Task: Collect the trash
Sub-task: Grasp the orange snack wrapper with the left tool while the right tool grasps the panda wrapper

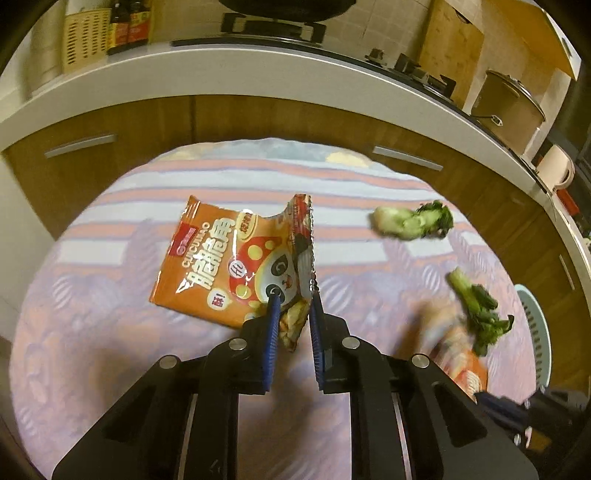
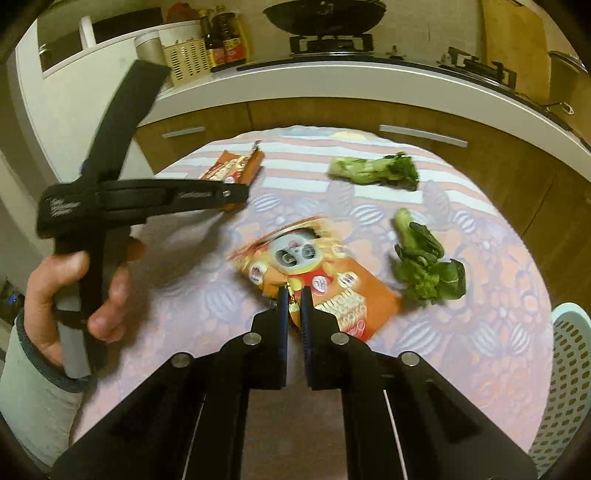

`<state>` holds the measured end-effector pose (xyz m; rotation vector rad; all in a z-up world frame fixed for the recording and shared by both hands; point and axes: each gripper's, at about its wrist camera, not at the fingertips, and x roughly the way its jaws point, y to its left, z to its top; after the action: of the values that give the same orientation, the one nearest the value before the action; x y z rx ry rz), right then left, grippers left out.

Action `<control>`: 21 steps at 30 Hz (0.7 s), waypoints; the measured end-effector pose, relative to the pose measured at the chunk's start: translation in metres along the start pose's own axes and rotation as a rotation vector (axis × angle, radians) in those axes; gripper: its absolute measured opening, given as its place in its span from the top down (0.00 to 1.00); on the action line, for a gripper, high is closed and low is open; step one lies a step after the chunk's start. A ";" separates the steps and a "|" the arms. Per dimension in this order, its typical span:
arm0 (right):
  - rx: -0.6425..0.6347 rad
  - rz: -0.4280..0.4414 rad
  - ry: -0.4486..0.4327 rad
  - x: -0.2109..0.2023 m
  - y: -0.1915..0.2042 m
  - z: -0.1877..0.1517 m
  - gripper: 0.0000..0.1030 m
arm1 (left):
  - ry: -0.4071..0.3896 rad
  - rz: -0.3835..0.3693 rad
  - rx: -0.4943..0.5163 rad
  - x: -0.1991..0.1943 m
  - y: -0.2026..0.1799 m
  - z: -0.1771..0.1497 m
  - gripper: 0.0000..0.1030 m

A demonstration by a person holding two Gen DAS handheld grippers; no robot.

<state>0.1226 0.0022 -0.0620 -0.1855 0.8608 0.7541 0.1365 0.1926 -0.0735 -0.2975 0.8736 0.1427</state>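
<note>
My left gripper (image 1: pixel 293 301) is shut on the corner of an orange snack packet (image 1: pixel 229 262) with a panda print, which rests on the patterned tablecloth (image 1: pixel 110 332). My right gripper (image 2: pixel 294 295) is shut on the edge of a second orange snack packet (image 2: pixel 317 280), blurred by motion; it also shows in the left wrist view (image 1: pixel 458 354). The left gripper's body (image 2: pixel 122 199) and the hand holding it show at the left of the right wrist view, with the first packet (image 2: pixel 236 168) beyond it. Two pieces of green vegetable (image 2: pixel 373 170) (image 2: pixel 424 266) lie on the table's right side.
A pale perforated basket (image 2: pixel 569 369) stands at the table's right edge, also in the left wrist view (image 1: pixel 535 332). Beyond the table are wooden cabinets (image 2: pixel 332 114) under a white counter with a stove, a wok (image 2: pixel 325 14) and bottles (image 2: pixel 225 40).
</note>
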 end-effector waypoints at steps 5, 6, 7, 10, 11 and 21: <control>0.004 0.019 0.009 -0.002 0.003 -0.003 0.83 | -0.017 0.013 0.039 -0.019 0.007 -0.011 0.60; 0.014 0.021 0.005 -0.004 0.000 -0.004 0.79 | -0.019 0.010 0.044 -0.021 0.007 -0.012 0.58; 0.029 0.024 -0.001 -0.007 -0.005 -0.004 0.76 | -0.022 0.007 0.050 -0.023 0.006 -0.014 0.55; 0.066 0.012 -0.026 -0.017 -0.020 -0.006 0.58 | -0.031 0.022 0.073 -0.021 -0.003 -0.015 0.51; 0.072 0.004 -0.037 -0.020 -0.024 -0.006 0.47 | -0.034 0.043 0.082 -0.019 -0.005 -0.015 0.51; 0.081 0.056 0.019 0.001 -0.038 0.007 0.40 | -0.075 0.156 0.091 0.000 -0.003 -0.012 0.87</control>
<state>0.1532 -0.0221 -0.0634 -0.0968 0.9159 0.7693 0.1284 0.1855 -0.0801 -0.1376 0.8256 0.2570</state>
